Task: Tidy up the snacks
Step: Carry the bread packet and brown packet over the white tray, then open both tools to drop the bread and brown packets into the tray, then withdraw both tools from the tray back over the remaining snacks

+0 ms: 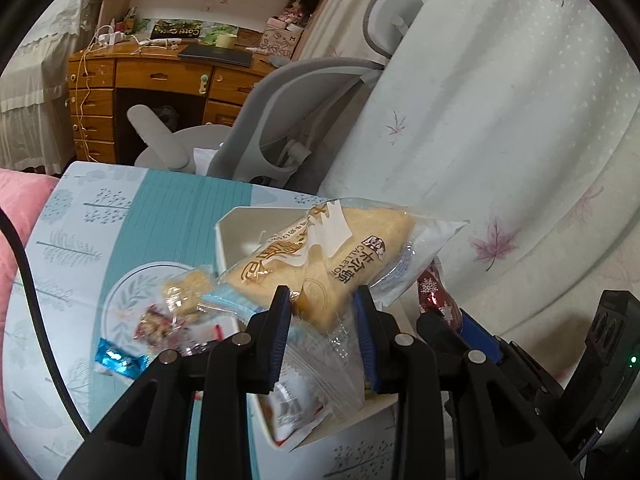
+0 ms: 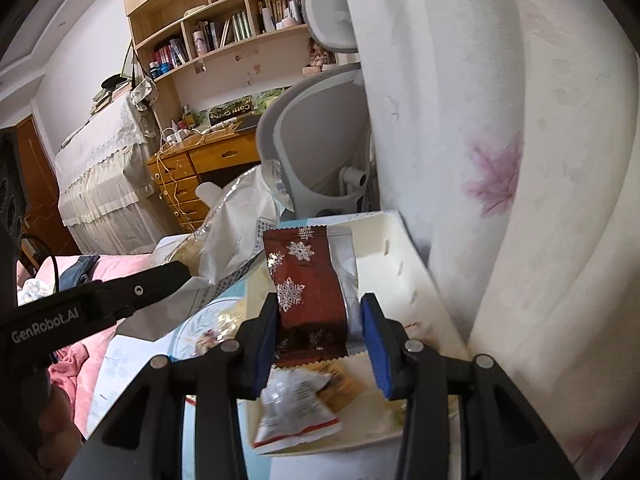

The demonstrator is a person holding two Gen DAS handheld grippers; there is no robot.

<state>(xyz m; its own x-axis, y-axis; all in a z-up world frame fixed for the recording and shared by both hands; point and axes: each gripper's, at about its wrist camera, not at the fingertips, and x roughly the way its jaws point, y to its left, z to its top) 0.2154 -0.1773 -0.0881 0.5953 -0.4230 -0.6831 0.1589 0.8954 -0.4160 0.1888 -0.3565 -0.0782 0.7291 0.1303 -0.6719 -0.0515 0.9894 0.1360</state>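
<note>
My left gripper [image 1: 322, 304] is shut on the near end of a clear-wrapped bread packet [image 1: 320, 260], which hangs over the white tray [image 1: 224, 236]. Right of it, my right gripper [image 1: 448, 316] shows with a red wrapper in it. In the right wrist view, my right gripper [image 2: 320, 316] is shut on a dark red snowflake snack packet [image 2: 306, 280] above the white tray [image 2: 396, 248]. A silver and red snack packet [image 2: 292, 408] lies in the tray below. The left gripper [image 2: 120, 296] reaches in from the left with the bread packet [image 2: 236, 224].
Loose snacks lie on the teal patterned cloth [image 1: 132, 216]: a blue foil candy [image 1: 118, 358] and several small wrapped pieces [image 1: 176, 304]. A white floral curtain [image 1: 500, 120] hangs close on the right. A grey office chair [image 1: 280, 112] and a wooden desk [image 1: 140, 80] stand behind.
</note>
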